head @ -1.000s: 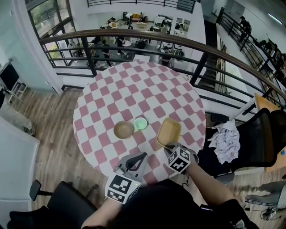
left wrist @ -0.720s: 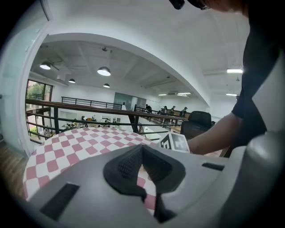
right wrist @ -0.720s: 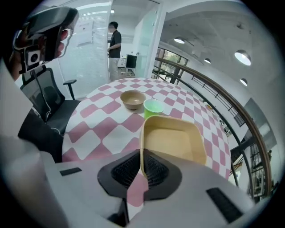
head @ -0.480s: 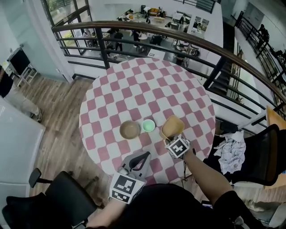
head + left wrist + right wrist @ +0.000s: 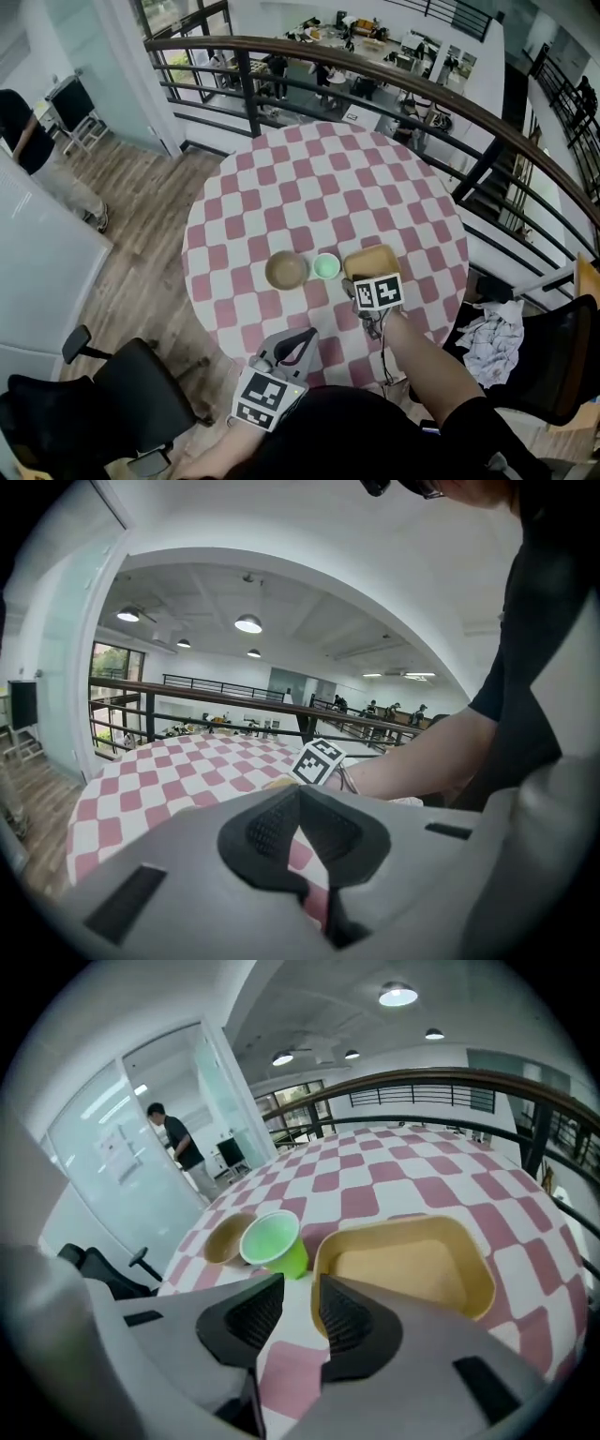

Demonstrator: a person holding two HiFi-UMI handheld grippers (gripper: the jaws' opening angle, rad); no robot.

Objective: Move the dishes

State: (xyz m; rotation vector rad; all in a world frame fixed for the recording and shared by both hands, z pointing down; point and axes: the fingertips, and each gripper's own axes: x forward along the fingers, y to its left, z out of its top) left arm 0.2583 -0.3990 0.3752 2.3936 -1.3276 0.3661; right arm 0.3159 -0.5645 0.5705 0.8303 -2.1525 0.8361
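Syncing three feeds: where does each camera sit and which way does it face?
Left gripper view: on the left gripper, facing across the checkered table; shows its shut fingers, the right forearm.
Right gripper view: on the right gripper, facing yellow tray and green cup; shows its parted fingers.
Head view: on the head, facing steeply down; shows both grippers, forearms.
Head and right gripper views share tray, cup.

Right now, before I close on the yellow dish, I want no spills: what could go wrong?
The green cup stands close beside the yellow dish, just ahead of the open right tongs; a sideways drift could tip it. Pinching only the dish's near rim may let it tilt or slip.
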